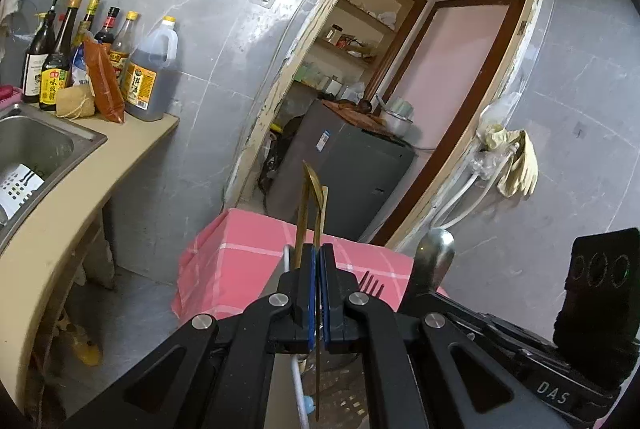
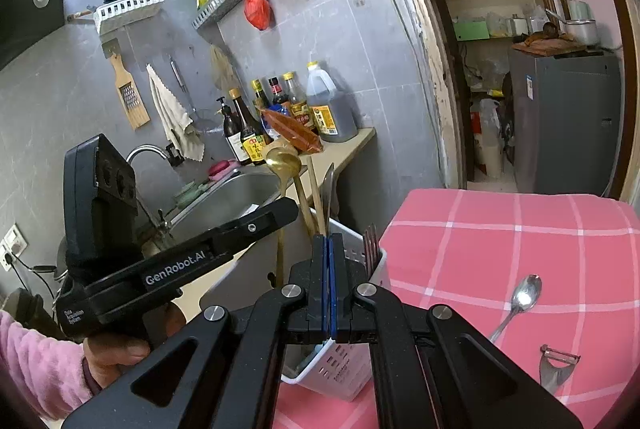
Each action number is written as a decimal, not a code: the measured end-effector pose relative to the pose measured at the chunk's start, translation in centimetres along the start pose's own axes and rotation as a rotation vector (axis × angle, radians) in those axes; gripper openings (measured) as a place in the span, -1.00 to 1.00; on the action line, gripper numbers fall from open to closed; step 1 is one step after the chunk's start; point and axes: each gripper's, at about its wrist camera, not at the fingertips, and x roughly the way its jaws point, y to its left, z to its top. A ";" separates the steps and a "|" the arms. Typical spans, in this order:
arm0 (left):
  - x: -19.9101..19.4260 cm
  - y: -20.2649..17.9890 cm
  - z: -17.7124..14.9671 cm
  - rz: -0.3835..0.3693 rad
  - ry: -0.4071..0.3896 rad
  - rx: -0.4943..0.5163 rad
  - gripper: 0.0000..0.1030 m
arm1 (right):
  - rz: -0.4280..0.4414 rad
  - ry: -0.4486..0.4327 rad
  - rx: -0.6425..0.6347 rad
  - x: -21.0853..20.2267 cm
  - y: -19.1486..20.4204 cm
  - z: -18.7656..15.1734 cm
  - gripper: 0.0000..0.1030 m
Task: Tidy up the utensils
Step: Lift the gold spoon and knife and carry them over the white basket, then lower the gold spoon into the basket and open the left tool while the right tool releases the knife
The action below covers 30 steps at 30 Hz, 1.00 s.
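Observation:
My left gripper (image 1: 318,255) is shut on the thin handle of a gold spoon (image 1: 313,189), held upright over a white slotted utensil holder (image 2: 352,373). In the right wrist view the gold spoon (image 2: 283,162) stands beside wooden utensils (image 2: 310,193) and a fork (image 2: 370,241) in the holder, with the left gripper (image 2: 280,213) at it. My right gripper (image 2: 329,249) is shut and empty, just in front of the holder. A silver spoon (image 2: 520,301) and a peeler (image 2: 556,365) lie on the pink checked cloth (image 2: 500,229).
A steel sink (image 2: 228,201) and a counter with sauce bottles (image 2: 288,109) stand to the left. A grey cabinet (image 2: 568,117) stands in the doorway behind the table. A grater and a towel hang on the tiled wall.

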 end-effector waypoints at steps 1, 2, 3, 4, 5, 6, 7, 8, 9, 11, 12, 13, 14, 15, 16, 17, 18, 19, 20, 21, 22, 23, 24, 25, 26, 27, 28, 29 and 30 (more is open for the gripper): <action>0.0 -0.1 -0.1 0.005 -0.002 0.007 -0.95 | 0.000 0.001 0.001 0.0 0.0 -0.1 -0.97; -0.1 -0.1 -0.1 0.009 -0.005 0.013 -0.95 | 0.001 0.003 0.002 0.0 -0.1 -0.2 -0.97; -0.2 -0.2 -0.2 0.011 -0.006 0.017 -0.95 | 0.002 0.005 0.002 0.0 -0.1 -0.2 -0.97; -0.2 -0.2 -0.3 0.015 -0.006 0.022 -0.95 | 0.002 0.007 0.002 0.1 -0.1 -0.3 -0.97; -0.3 -0.2 -0.4 0.019 -0.006 0.027 -0.95 | 0.002 0.008 0.003 0.1 -0.1 -0.3 -0.97; -0.4 -0.3 -0.5 0.023 -0.006 0.032 -0.95 | 0.003 0.009 0.004 0.1 -0.1 -0.3 -0.97; -0.5 -0.4 -0.6 0.025 -0.004 0.038 -0.95 | 0.003 0.011 0.004 0.1 -0.1 -0.3 -0.97; -0.6 -0.4 -0.6 0.028 -0.006 0.043 -0.95 | 0.004 0.013 0.005 0.1 -0.1 -0.3 -0.97; -0.6 -0.5 -0.7 0.030 -0.005 0.049 -0.95 | 0.004 0.014 0.006 0.1 -0.1 -0.3 -0.97; -0.8 -0.6 -0.7 0.033 -0.002 0.058 -0.95 | 0.004 0.021 0.008 0.2 -0.1 -0.4 -0.97; -0.9 -0.6 -0.8 0.033 0.001 0.062 -0.95 | 0.003 0.025 0.009 0.3 -0.1 -0.4 -0.97; -1.1 -0.6 -0.8 0.032 0.005 0.066 -0.95 | 0.004 0.029 0.010 0.3 -0.1 -0.5 -0.97; -1.2 -0.7 -0.9 0.030 0.010 0.074 -0.95 | 0.004 0.031 0.011 0.3 -0.1 -0.5 -0.97; -1.3 -0.8 -0.9 0.031 0.013 0.081 -0.95 | 0.004 0.032 0.011 0.3 -0.1 -0.5 -0.97; -1.4 -0.9 -1.0 0.030 0.017 0.090 -0.95 | 0.005 0.034 0.010 0.3 -0.1 -0.6 -0.96; -1.5 -0.9 -1.0 0.028 0.022 0.096 -0.95 | 0.005 0.037 0.011 0.3 -0.1 -0.7 -0.96; -1.7 -1.0 -1.1 0.028 0.028 0.103 -0.95 | 0.005 0.038 0.011 0.3 -0.1 -0.7 -0.96; -1.7 -1.0 -1.0 0.027 0.033 0.106 -0.95 | 0.004 0.043 0.013 0.3 -0.1 -0.8 -0.96; -1.9 -1.0 -1.1 0.028 0.038 0.108 -0.95 | 0.004 0.048 0.015 0.3 -0.1 -0.9 -0.96; -2.0 -1.0 -1.0 0.029 0.046 0.110 -0.95 | 0.003 0.051 0.015 0.3 -0.1 -0.9 -0.96; -2.1 -1.0 -1.0 0.031 0.053 0.111 -0.94 | 0.002 0.053 0.014 0.3 0.0 -0.8 -0.96; -2.2 -1.0 -1.0 0.030 0.060 0.112 -0.94 | 0.001 0.054 0.013 0.2 0.0 -0.9 -0.96; -2.2 -1.1 -1.0 0.030 0.067 0.113 -0.94 | 0.000 0.055 0.013 0.1 0.1 -0.9 -0.96; -2.3 -1.1 -1.0 0.030 0.074 0.115 -0.93 | 0.001 0.054 0.013 0.1 0.1 -0.9 -0.96; -2.4 -1.2 -1.1 0.033 0.082 0.118 -0.93 | 0.001 0.053 0.014 0.1 0.1 -0.9 -0.96; -2.5 -1.3 -1.1 0.034 0.087 0.120 -0.92 | -0.001 0.048 0.016 -0.1 0.1 -0.9 -0.92; -2.7 -1.4 -1.1 0.035 0.092 0.122 -0.90 | -0.004 0.047 0.018 -0.2 0.1 -0.9 -0.90; -2.8 -1.5 -1.2 0.037 0.095 0.124 -0.89 | -0.006 0.040 0.019 -0.4 0.1 -0.9 -0.89; -2.9 -1.6 -1.2 0.040 0.096 0.124 -0.86 | -0.008 0.035 0.021 -0.6 0.1 -0.8 -0.88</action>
